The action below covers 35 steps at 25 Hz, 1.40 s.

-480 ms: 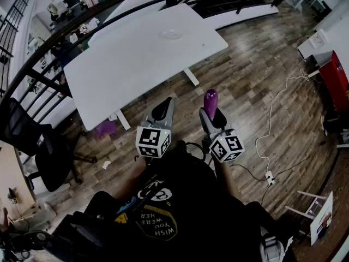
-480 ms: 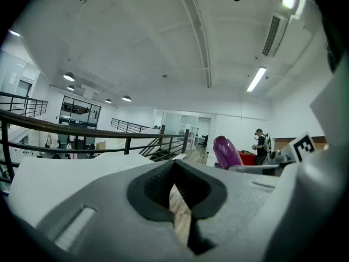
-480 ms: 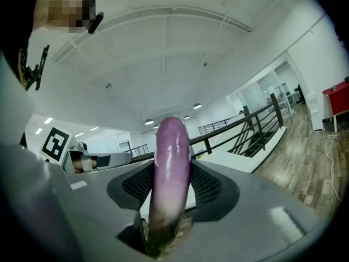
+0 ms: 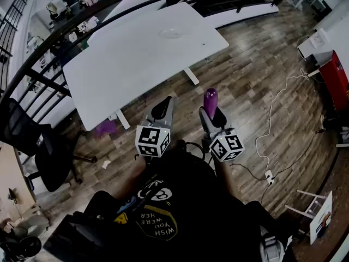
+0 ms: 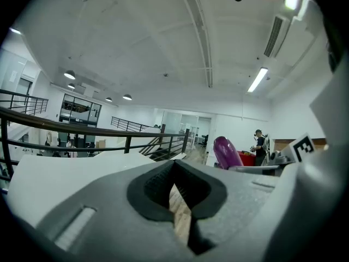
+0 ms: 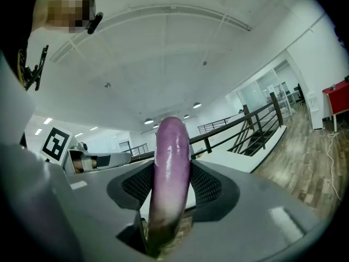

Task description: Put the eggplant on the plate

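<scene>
A purple eggplant [image 4: 210,99] stands out ahead of my right gripper [image 4: 214,115], which is shut on its lower part; in the right gripper view the eggplant [image 6: 172,184] fills the gap between the dark pads [image 6: 204,185]. My left gripper [image 4: 162,109] is held beside it at the same height, its jaws together with nothing between them [image 5: 175,168]. The eggplant [image 5: 226,153] shows to the right in the left gripper view. A clear plate [image 4: 170,34] lies on the far part of the white table [image 4: 136,64], well ahead of both grippers.
The table's near edge lies just ahead of the grippers over a wooden floor. A black office chair [image 4: 32,146] stands at the left, a purple thing [image 4: 106,127] lies under the table, a white cable with a power strip [image 4: 268,176] at the right, a red cabinet [image 4: 335,81] beyond.
</scene>
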Motion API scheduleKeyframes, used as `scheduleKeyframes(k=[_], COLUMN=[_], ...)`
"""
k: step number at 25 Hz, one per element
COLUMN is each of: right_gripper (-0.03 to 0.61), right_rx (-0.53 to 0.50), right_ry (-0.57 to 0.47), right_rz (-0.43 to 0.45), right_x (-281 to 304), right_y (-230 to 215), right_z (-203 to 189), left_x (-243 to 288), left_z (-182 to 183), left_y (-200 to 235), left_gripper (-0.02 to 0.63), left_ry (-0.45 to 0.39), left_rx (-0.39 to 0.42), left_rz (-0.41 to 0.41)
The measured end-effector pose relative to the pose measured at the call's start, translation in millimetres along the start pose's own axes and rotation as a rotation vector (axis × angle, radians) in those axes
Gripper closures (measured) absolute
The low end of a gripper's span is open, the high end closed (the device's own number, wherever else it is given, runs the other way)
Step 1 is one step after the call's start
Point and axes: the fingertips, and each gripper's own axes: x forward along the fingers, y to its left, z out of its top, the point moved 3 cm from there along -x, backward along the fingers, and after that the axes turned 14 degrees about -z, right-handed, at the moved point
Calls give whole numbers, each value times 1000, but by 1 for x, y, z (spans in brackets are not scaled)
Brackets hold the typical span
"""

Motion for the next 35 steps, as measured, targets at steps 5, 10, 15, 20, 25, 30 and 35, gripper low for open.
scheduleKeyframes(k=[5, 10, 15, 20, 25, 30, 35], right_gripper=[368, 368, 368, 370, 370, 370, 371], right_rx=[10, 55, 65, 112, 79, 76, 32], right_ry=[12, 30, 33, 28, 80, 77, 71], right_rz=[13, 54, 75, 99, 99, 120, 165], right_x=[8, 19, 34, 42, 60, 112, 175], right_y=[5, 16, 40, 57, 55, 31, -7], right_z=[-4, -12, -16, -22, -36, -21, 10], left_x=[-1, -10, -22, -28, -18, 21, 90], left_z=[0, -1, 0, -8, -18, -10, 9], left_y=[9, 22, 43, 56, 75, 102, 133], left_gripper=[609, 607, 607, 609, 608, 609, 609], left_ry=[1, 0, 1, 8, 27, 22, -18], left_rx=[-5, -8, -20, -76, -94, -84, -83], left_rz=[0, 9, 14, -23, -6, 26, 50])
